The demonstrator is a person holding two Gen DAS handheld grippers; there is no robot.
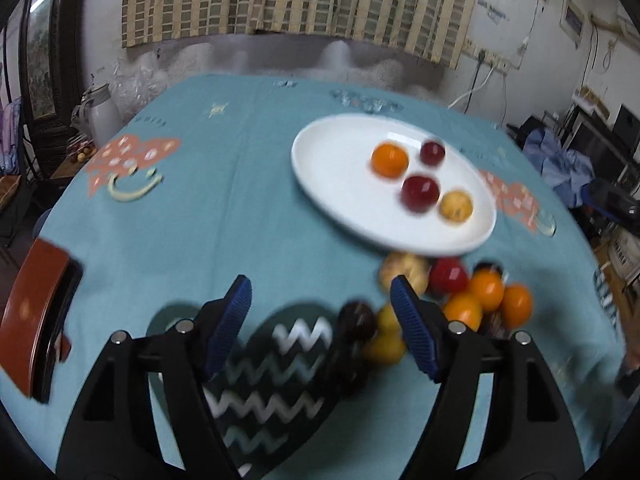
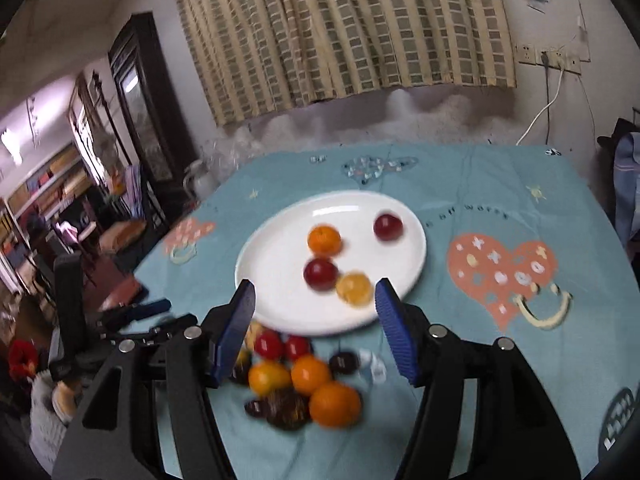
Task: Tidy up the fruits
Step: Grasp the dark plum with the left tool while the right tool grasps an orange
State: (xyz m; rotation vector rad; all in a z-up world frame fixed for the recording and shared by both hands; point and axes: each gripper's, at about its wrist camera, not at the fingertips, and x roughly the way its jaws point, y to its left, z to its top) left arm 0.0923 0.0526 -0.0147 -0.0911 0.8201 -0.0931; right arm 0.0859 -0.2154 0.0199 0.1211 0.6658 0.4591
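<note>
Both grippers, left (image 1: 320,308) and right (image 2: 314,312), gape empty; glossy oval plate (image 2: 280,296) at twelve o'clock holds four round fruits.

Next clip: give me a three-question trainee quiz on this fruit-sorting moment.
1. How many fruits lie on the white plate?
2. True or false: the right gripper is shut on an orange.
3. Where is the loose fruit pile: A) on the plate, B) on the tablecloth nearer the camera than the plate, C) on a chair?

Key: 1) four; 2) false, both it and the left gripper are open and empty; 3) B.
</note>
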